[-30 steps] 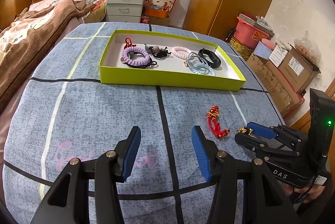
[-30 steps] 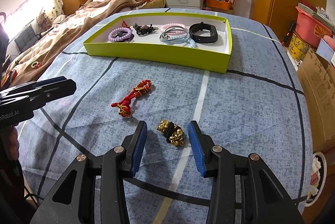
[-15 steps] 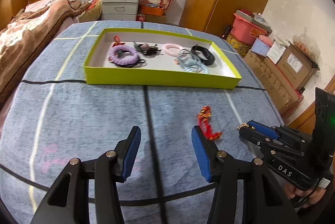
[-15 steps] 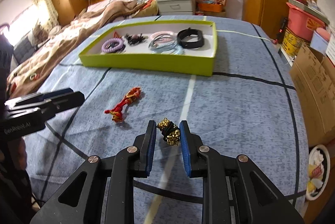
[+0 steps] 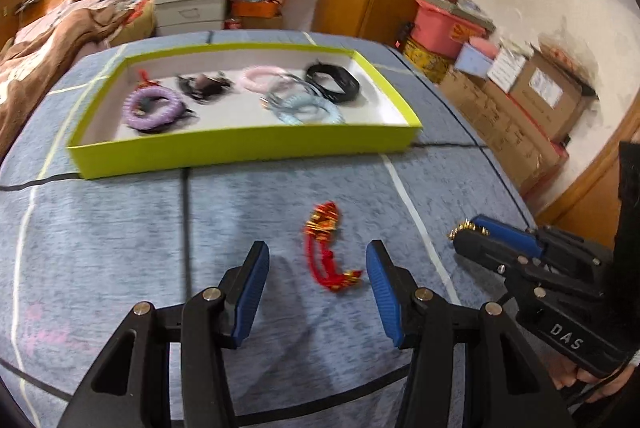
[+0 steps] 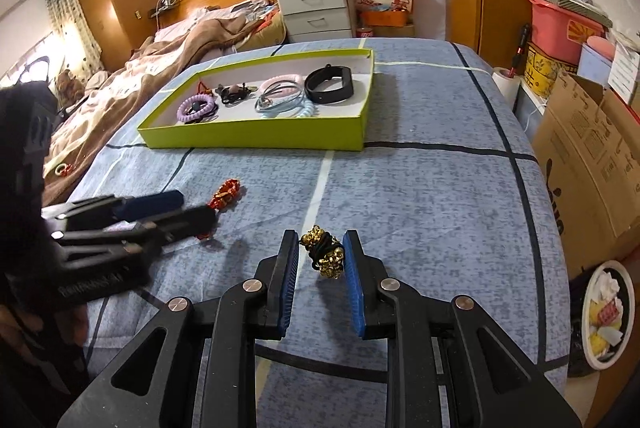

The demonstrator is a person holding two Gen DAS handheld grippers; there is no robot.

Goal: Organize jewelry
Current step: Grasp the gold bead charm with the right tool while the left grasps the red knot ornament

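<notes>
Gold beads (image 6: 324, 255) clearer from right.

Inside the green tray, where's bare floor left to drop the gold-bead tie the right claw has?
The tray is bare along its right end, between the black band and the right wall, and in a thin strip behind its front wall. The left and middle are crowded: purple coil, dark clip, pink and blue coils overlap.

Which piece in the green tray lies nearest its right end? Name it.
The black band. It sits closest to the green tray's right end wall, beyond the pale blue coil; it is the only flat, solid black loop there.
</notes>
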